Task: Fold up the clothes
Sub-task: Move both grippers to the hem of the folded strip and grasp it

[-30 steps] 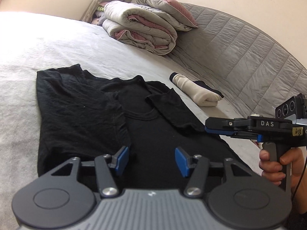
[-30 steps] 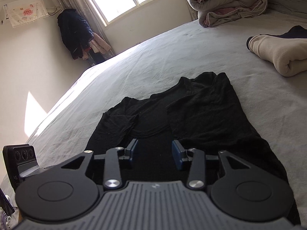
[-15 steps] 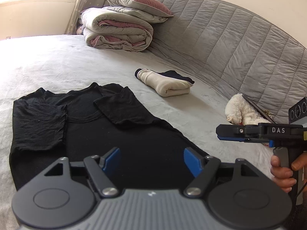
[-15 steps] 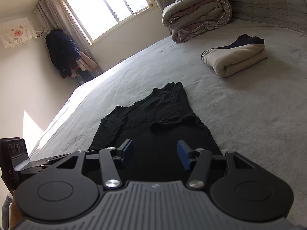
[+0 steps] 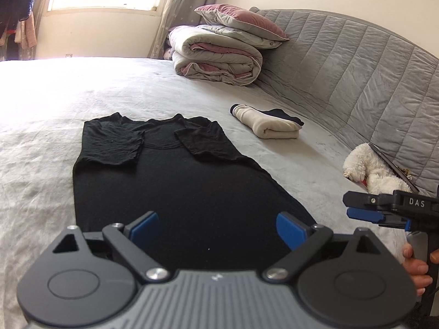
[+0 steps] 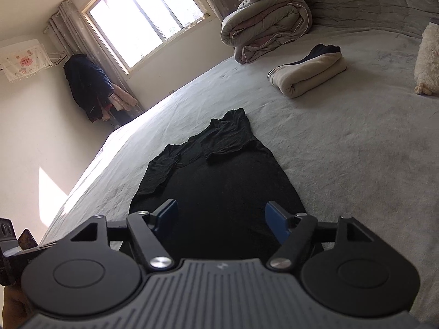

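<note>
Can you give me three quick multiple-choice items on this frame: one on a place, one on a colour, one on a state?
1. Where does the folded cream garment lie?
A. on the black shirt
B. on the bed, between the shirt and the quilted headboard
C. on top of the rolled duvet

2. What colour is the shirt spread on the bed?
A. black
B. white
C. red

3. How do the shirt's sleeves lie?
A. spread straight out to the sides
B. folded inward over the chest
C. hanging off the bed

Answers:
1. B: it rests on the bare bed cover, apart from the shirt, near the headboard.
2. A: the whole shirt is black against the pale cover.
3. B: both sleeves lie flat on the front, either side of the neckline, while both grippers, left gripper and right gripper, are opening with nothing between their jaws.
</note>
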Demonstrator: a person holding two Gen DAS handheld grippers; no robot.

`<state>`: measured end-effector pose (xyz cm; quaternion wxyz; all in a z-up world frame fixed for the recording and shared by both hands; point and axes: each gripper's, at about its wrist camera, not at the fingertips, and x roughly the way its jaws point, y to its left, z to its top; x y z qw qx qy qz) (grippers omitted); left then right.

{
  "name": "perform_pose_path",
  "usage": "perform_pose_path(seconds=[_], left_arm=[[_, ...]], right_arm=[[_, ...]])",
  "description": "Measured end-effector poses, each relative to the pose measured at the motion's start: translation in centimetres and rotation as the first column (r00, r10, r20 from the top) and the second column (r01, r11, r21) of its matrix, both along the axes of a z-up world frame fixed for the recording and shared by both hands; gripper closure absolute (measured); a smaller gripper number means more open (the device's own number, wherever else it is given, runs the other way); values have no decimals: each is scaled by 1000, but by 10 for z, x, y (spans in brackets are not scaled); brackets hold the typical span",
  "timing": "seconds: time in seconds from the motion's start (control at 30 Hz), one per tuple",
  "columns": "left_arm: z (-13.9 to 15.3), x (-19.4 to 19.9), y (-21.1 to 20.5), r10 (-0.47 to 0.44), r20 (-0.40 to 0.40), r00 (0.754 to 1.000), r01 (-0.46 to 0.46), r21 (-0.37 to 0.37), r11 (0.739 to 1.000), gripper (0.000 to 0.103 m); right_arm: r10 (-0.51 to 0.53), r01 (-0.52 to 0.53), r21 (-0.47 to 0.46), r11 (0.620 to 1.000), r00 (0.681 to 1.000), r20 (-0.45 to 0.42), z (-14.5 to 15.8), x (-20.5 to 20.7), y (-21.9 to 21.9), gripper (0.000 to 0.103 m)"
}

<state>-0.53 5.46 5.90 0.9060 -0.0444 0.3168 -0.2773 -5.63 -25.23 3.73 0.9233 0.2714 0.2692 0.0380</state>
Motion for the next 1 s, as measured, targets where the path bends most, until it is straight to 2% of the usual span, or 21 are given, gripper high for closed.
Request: perform_pose_path(seconds=[0.27,0.33,0.4,0.53,0.67,1.0], left_arm=[[-25,-58,29,147,-27,989,-147,3,989,9],[-31,-71,39,222,-50,974,-222,-10,975,9],[-37,-84,52,298,-101,949,-303,-34,952,8],[-50,-112,78,388,-195,901,-411,-96,906,7],[-64,-134,90,396,-219,892,-427,-120,896,7],[-80,-136,90,361,-276,891,-396,-85,914,11]], right_arm=[[-21,20,-37,999,1000,-23,-16,-41,-5,21],[-33,31,-57,998,999,-30,-18,-51,-7,19],[-42,39,-86,996,998,-35,-18,-65,-9,15],[-41,40,-127,991,999,0,-21,-90,-17,1],[-51,51,-131,990,999,2,-29,-106,-27,0],[-102,100,-36,994,991,-87,-61,-105,-51,0]])
